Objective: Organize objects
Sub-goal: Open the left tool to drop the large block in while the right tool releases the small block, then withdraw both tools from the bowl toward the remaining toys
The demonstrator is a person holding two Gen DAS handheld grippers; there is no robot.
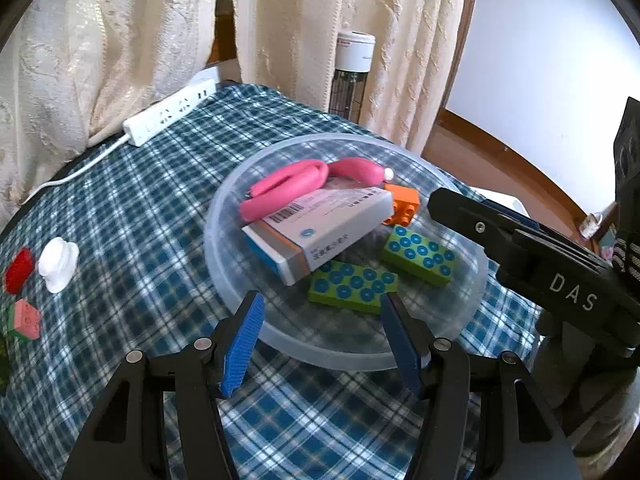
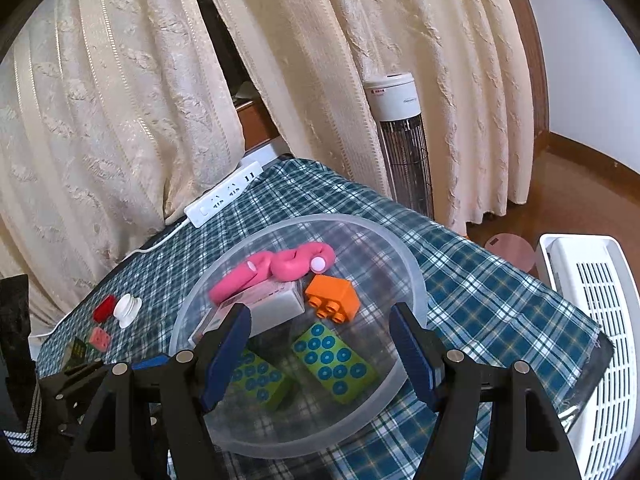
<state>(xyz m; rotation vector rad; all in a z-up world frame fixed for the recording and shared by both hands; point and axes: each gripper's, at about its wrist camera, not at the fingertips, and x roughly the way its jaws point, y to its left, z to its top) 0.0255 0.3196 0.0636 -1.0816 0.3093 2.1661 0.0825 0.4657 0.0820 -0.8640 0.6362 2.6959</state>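
Observation:
A clear plastic bowl (image 1: 224, 208) (image 2: 416, 280) stands on the checked cloth. In it lie a pink foam roll (image 1: 288, 188) (image 2: 280, 268), a medicine box (image 1: 320, 232) (image 2: 276, 304), an orange brick (image 1: 404, 204) (image 2: 334, 294) and two green bricks with blue studs (image 1: 354, 286) (image 2: 334, 362). To the left on the cloth lie a red brick (image 1: 19, 270) (image 2: 105, 308), a white knob-like piece (image 1: 58, 264) (image 2: 127, 310) and a pink-and-green brick (image 1: 26, 318) (image 2: 99, 338). My left gripper (image 1: 322, 344) hangs open over the bowl's near rim, holding nothing. My right gripper (image 2: 320, 356) stands open above the bowl, empty.
A white power strip (image 1: 172, 110) (image 2: 224, 196) with its cable lies at the cloth's far edge, against cream curtains. A tower heater (image 1: 354, 76) (image 2: 404, 140) stands behind the table. A white slatted appliance (image 2: 592, 320) sits by the table's right edge.

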